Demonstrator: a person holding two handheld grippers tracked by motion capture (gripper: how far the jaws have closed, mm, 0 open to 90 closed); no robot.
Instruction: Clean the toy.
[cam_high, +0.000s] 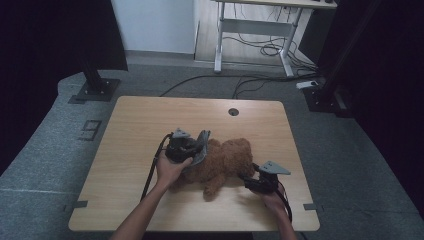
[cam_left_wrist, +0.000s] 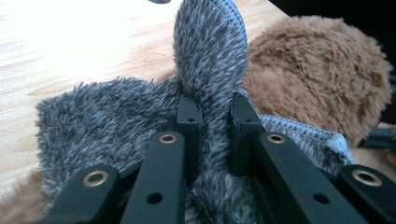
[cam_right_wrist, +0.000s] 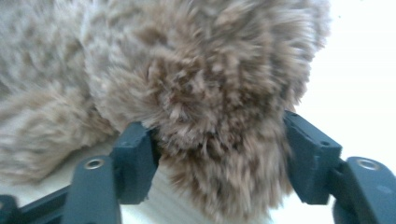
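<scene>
Right hand-held gripper (cam_high: 251, 181): near right, jaws spread around a limb of the brown fluffy plush dog (cam_high: 226, 162).
Plush dog: lying mid-tabletop (cam_high: 140, 120).
Left hand-held gripper (cam_high: 197, 146): farther left, pinching the grey fuzzy knitted cloth (cam_left_wrist: 210, 60) over the dog.

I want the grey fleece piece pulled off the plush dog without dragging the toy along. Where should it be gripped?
Grip the grey fleece at its upstanding folded edge, coming from the person's side, away from the brown plush dog. That flap rises free of the toy, thin enough for the jaws; the left gripper pinches it there.
</scene>
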